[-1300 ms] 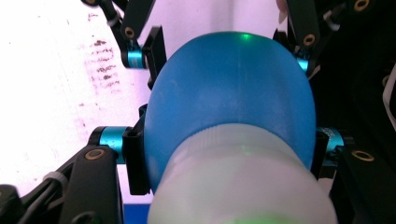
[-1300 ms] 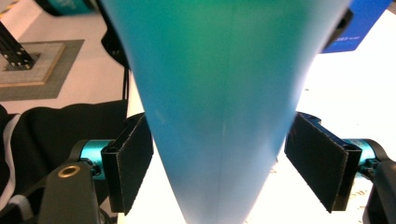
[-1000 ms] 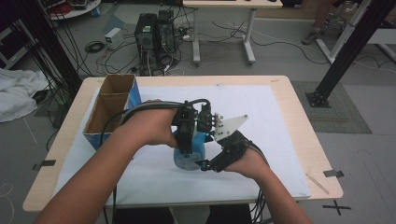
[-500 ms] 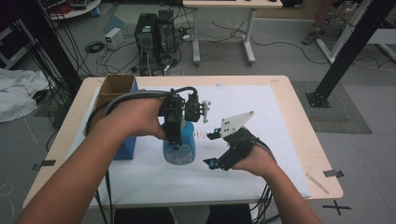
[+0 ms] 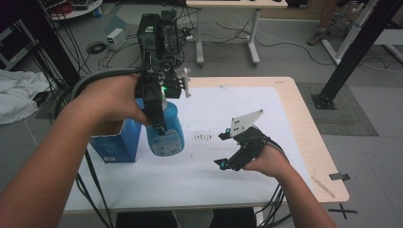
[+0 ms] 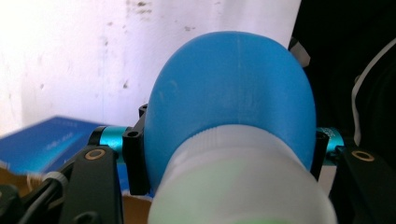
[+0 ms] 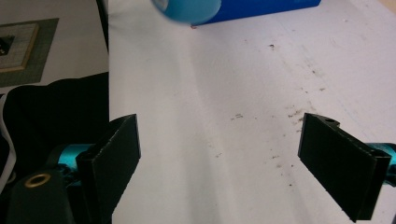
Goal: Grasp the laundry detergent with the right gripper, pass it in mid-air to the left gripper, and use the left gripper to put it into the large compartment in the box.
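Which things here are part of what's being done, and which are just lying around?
In use: blue bottle, clamped in the left hand-held gripper; right hand-held gripper, open with nothing between its jaws.
Lying about: blue box, strip of tape.

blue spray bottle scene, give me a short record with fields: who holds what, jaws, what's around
held item: blue spray bottle, lifted off the table, beside the box
holder: left gripper, jaws shut on the bottle's body
right gripper: empty; its jaws have just been opening, nothing between them
right gripper place: low over the white sheet
nearby: open blue cardboard box at the bottle's left
surface: dark specks on the sheet, wooden table beneath
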`<state>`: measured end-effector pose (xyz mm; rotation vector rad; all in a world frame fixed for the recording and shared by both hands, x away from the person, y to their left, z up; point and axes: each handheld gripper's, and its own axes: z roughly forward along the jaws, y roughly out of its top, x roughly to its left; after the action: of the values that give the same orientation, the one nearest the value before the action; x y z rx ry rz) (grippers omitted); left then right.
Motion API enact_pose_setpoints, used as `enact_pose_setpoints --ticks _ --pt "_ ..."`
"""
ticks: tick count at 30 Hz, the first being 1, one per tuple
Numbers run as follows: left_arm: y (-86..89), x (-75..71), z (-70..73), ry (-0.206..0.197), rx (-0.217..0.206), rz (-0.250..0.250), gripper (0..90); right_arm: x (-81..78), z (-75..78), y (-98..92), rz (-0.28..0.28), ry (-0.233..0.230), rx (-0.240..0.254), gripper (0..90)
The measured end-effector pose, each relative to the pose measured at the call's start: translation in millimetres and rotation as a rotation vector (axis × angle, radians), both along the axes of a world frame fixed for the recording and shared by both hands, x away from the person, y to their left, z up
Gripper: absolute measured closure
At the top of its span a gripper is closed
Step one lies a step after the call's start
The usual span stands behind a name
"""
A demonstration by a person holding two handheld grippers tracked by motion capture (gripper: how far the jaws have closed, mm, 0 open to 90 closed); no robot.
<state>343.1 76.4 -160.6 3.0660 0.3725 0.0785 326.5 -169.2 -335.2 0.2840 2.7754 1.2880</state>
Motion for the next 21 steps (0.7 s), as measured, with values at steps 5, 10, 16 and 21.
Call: enact_pose_setpoints --ticks 5,10,16,21 --pt "18.7 11.4 16.2 -0.017 0.003 0.113 38.2 0.7 -2.5 1.7 0.002 -0.002 -0.018 11.6" --pt "49.9 26.0 35.1 -0.024 -0.026 0.247 38.2 2.3 -3.9 1.1 -0.001 0.0 -0.037 11.6" --pt "72.3 34.7 44.3 -0.027 -0.028 0.308 38.2 3.0 -4.5 0.5 -0.004 0.007 -0.053 11.7" --pt "91.8 38.8 53.7 -0.035 -0.028 0.353 38.1 3.4 -5.2 0.8 -0.01 0.005 -0.057 11.6"
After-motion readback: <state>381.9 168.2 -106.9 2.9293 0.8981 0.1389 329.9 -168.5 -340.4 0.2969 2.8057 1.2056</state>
